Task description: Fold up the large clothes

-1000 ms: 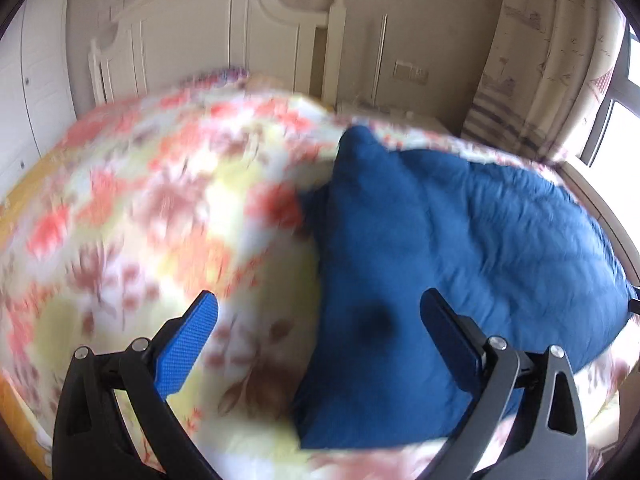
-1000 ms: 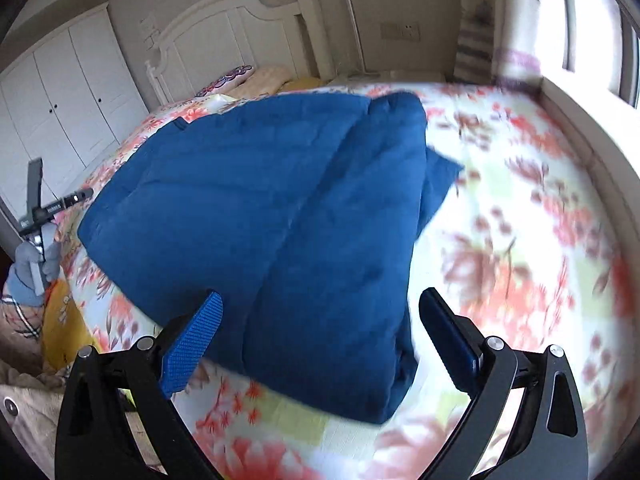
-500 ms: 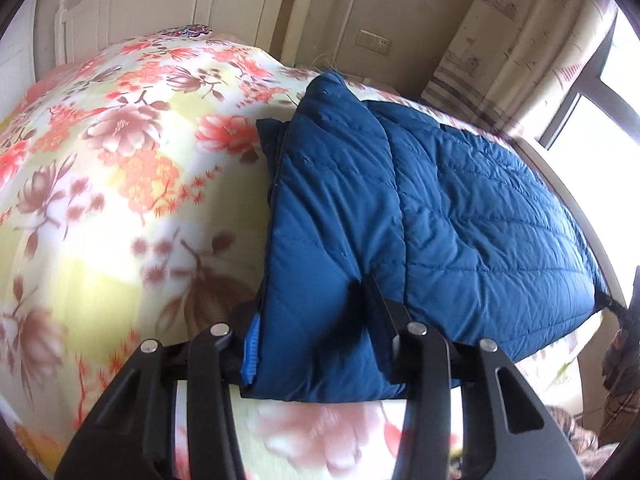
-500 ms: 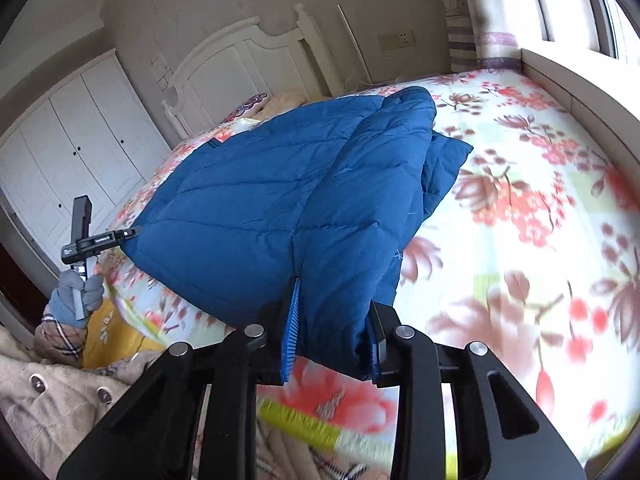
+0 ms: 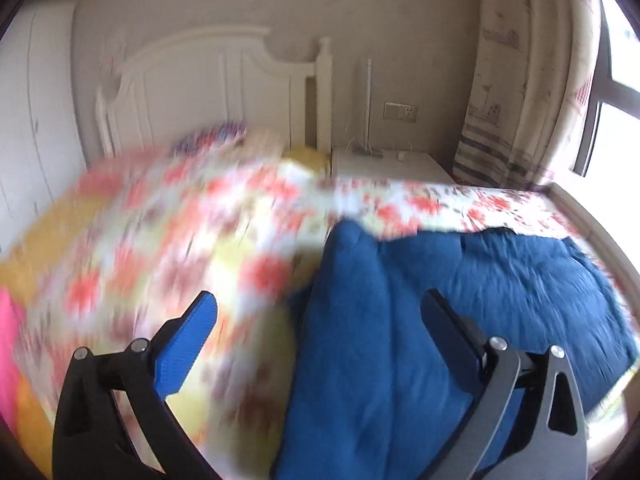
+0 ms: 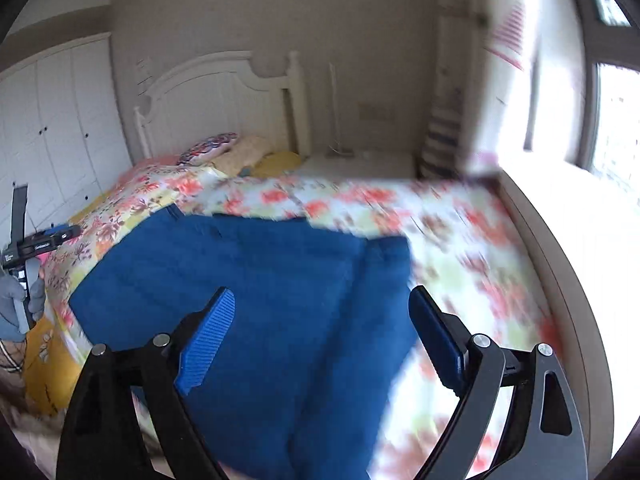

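A large blue quilted jacket (image 5: pixel 480 280) lies folded on a floral bedspread (image 5: pixel 180 220). In the left wrist view it fills the lower right. My left gripper (image 5: pixel 318 300) hovers above its near left edge with the jaws opening wide and no cloth between the pads. In the right wrist view the jacket (image 6: pixel 260 272) spreads across the lower middle. My right gripper (image 6: pixel 320 294) hangs over its right part, jaws opening, nothing pinched. Both views are blurred by motion. The left gripper (image 6: pixel 36 244) also shows at the far left there, held by a gloved hand (image 6: pixel 16 300).
A white headboard (image 5: pixel 208 80) and pillows (image 6: pixel 240 148) stand at the far end of the bed. A white nightstand (image 5: pixel 384 164), a patterned curtain (image 5: pixel 520 80) and a bright window (image 6: pixel 616 128) are on the right. White wardrobe doors (image 6: pixel 60 128) line the left wall.
Half a second ago both grippers were shut on the jacket's near edge. Both have let go, spread their jaws wide and risen away from the cloth, which stays on the bed.
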A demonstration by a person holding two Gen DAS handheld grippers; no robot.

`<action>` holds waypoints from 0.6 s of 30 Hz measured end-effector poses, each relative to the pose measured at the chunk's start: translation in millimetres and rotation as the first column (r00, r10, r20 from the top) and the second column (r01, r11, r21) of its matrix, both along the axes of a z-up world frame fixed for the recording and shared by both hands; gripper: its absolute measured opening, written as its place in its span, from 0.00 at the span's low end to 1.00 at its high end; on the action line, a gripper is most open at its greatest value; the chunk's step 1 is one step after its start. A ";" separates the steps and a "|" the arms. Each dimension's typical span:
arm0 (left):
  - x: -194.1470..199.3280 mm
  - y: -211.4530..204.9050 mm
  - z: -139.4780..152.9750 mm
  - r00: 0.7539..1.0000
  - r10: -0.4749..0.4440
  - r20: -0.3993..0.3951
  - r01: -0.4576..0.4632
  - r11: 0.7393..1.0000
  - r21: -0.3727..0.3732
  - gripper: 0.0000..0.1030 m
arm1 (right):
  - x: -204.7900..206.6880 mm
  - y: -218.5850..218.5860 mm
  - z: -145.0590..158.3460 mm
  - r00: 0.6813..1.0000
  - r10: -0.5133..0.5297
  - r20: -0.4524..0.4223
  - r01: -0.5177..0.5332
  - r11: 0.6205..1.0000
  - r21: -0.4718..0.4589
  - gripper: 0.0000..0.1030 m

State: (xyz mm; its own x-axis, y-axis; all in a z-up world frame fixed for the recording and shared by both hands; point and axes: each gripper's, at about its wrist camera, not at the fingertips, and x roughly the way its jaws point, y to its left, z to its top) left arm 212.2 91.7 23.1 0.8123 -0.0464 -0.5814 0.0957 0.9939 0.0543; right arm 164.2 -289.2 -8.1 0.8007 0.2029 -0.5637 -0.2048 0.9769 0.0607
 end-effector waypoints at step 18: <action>170.3 -159.3 -110.1 0.939 -0.151 -0.308 0.196 0.973 0.122 0.98 | 176.3 119.3 -106.9 0.948 0.097 -0.303 -0.147 0.978 -0.147 0.47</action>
